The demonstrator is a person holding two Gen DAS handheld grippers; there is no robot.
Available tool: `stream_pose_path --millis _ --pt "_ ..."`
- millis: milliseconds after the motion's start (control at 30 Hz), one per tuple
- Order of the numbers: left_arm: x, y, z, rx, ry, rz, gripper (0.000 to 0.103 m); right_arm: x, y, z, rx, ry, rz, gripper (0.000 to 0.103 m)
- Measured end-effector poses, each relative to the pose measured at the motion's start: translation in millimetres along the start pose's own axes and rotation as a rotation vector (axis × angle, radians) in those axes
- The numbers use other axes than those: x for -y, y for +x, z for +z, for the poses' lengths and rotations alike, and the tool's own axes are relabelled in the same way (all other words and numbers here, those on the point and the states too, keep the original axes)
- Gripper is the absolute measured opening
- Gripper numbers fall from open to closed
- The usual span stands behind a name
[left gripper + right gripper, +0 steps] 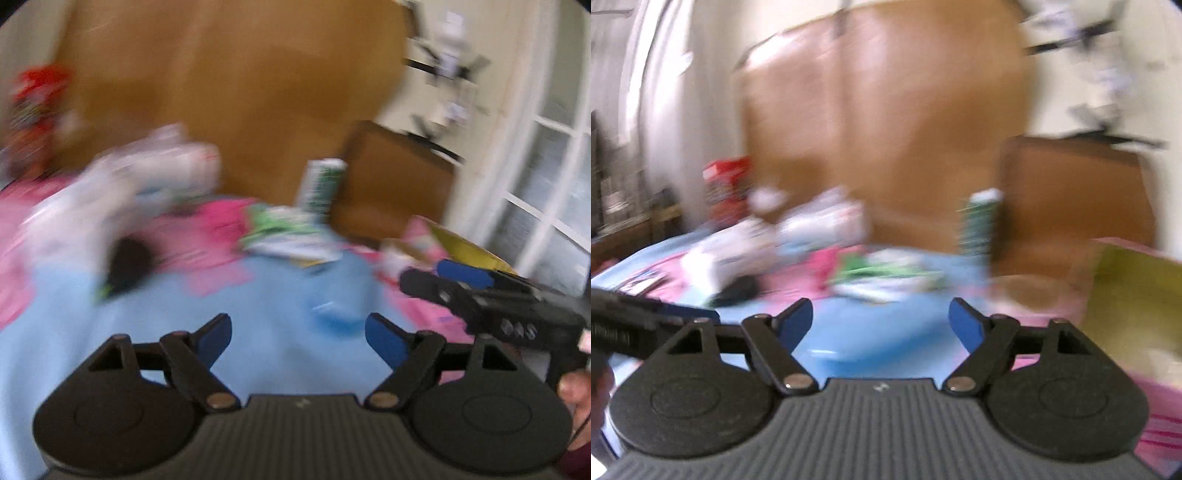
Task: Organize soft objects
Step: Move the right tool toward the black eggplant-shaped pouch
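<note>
Both views are motion-blurred. A bed with a light blue and pink sheet [258, 314] holds scattered soft things: a white bundle [92, 199], a pink cloth [214, 225], a green-and-white cloth [288, 232] and a black item [125, 266]. My left gripper [298, 336] is open and empty above the blue sheet. My right gripper [881, 325] is open and empty too; it also shows in the left wrist view [461, 280] at the right. The same pile shows in the right wrist view: white bundle [731, 254], green-and-white cloth [886, 277].
A brown wooden headboard [240, 92] stands behind the bed. A green-and-white upright pack [321, 184] leans against it. A red item [37, 96] is at far left. A yellow-green box [1134, 295] sits at right. A window [554, 184] is at far right.
</note>
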State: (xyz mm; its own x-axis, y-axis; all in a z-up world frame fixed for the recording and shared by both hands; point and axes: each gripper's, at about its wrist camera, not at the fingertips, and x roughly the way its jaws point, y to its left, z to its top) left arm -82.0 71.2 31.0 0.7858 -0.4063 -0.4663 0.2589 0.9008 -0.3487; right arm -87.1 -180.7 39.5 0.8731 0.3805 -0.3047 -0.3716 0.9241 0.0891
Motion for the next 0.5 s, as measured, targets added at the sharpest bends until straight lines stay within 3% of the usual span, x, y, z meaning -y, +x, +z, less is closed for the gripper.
stream_pose_path --millis 67,233,367,467,500 --pt "-26.4 -18.2 -8.7 0.019 -0.062 0.044 0.082 -28.8 36.9 7.7 -0.057 -0.005 0.088 0.076" --pt "-68.8 -58.9 -18.9 0.084 -0.134 0.107 0.082 -92.0 110.7 18.3 -0.176 0.008 0.194 0.077" --pt "-80.2 -71.6 -22.1 0.100 -0.165 0.121 0.084 -120.1 152.9 20.5 -0.263 0.033 0.198 0.087" --pt "-88.1 -73.4 -24.9 0.095 -0.195 0.119 0.084 -127.8 172.7 12.9 -0.311 0.015 0.137 0.086" --pt "-90.7 -73.8 -25.8 0.095 -0.204 0.116 0.084 -125.1 173.5 10.6 -0.299 0.042 0.157 0.081"
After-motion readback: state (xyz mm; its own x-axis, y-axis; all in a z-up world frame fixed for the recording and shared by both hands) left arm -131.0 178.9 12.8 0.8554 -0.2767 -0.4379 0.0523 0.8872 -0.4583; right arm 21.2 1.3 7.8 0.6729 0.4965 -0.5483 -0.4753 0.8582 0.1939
